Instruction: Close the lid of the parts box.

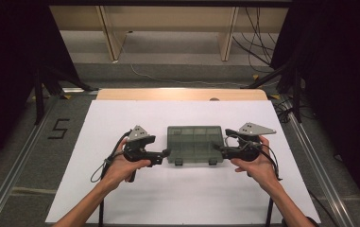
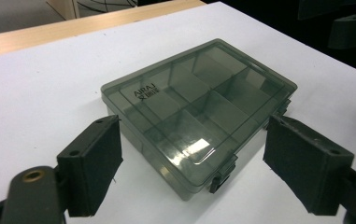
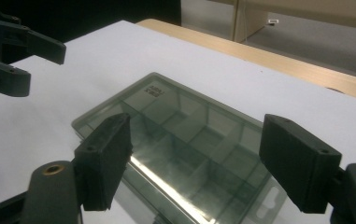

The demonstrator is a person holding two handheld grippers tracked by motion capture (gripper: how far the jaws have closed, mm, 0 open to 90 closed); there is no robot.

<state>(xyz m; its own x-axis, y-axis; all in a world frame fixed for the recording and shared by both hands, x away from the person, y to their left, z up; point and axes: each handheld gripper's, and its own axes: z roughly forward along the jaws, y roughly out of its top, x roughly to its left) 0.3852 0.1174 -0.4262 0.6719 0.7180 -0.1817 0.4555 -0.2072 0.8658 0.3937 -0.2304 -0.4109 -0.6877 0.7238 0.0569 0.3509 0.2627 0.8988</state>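
A smoky see-through compartment box (image 1: 195, 142) lies flat on the white sheet with its lid down and two latches (image 1: 178, 162) on its near side. My left gripper (image 1: 166, 153) is at the box's left end, level and pointing right. In the left gripper view the box (image 2: 199, 107) sits ahead, and the left gripper (image 2: 199, 163) stands open with its pads apart from the box. My right gripper (image 1: 218, 151) is at the box's right end, pointing left. In the right gripper view the right gripper (image 3: 199, 158) is open, just above the box (image 3: 185, 154).
The white sheet (image 1: 182, 194) covers the table, and a wooden edge (image 1: 182, 93) shows at the far side. A "5" mark (image 1: 58, 128) is on the floor at the left. Metal rails (image 1: 310, 156) run along both sides. Cables (image 1: 258, 42) and dark stands lie beyond.
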